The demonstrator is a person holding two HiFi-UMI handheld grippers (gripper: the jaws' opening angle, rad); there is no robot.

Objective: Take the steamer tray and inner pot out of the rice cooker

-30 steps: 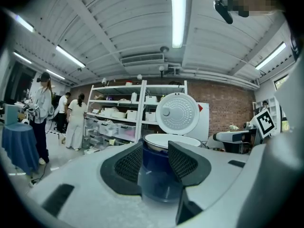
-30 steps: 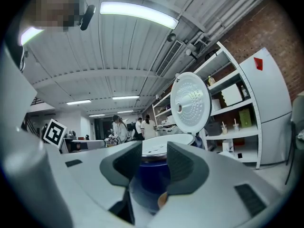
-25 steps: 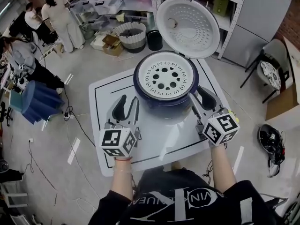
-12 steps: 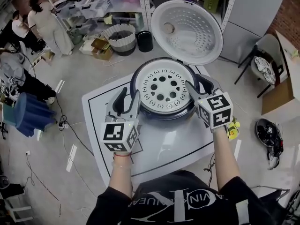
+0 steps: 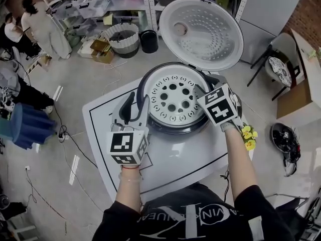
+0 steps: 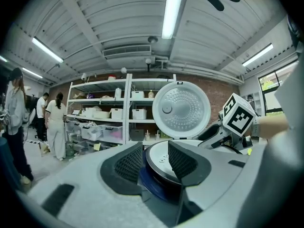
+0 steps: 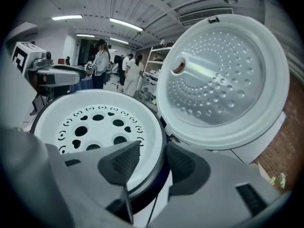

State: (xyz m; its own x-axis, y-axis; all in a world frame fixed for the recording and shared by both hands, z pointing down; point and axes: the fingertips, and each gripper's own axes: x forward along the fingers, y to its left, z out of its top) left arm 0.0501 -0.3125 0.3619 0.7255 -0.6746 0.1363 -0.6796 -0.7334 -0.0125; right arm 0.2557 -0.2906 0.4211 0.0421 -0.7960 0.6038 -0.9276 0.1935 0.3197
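Note:
A dark blue rice cooker (image 5: 176,129) stands on the table with its lid (image 5: 200,34) swung up. The white steamer tray (image 5: 173,115), pierced with holes, fills its mouth and hides the inner pot. My left gripper (image 5: 136,107) is open at the cooker's left side. In the left gripper view the cooker's rim (image 6: 159,167) shows between its pads. My right gripper (image 5: 208,85) tilts down over the right rim. Its jaws have just been opening and stand open astride the edge of the tray (image 7: 95,122) and cooker, with the pads apart from it.
The cooker sits on a white table (image 5: 165,159) marked with a black border line. Yellow flowers (image 5: 248,137) lie by its right edge. People (image 5: 37,26), shelves and a basket (image 5: 123,39) are at the back left, and a chair (image 5: 278,67) stands to the right.
My right gripper has moved up and left from the cooker's front right onto its right rim, rolling and tipping downward. The left gripper has slid forward to the cooker's left side.

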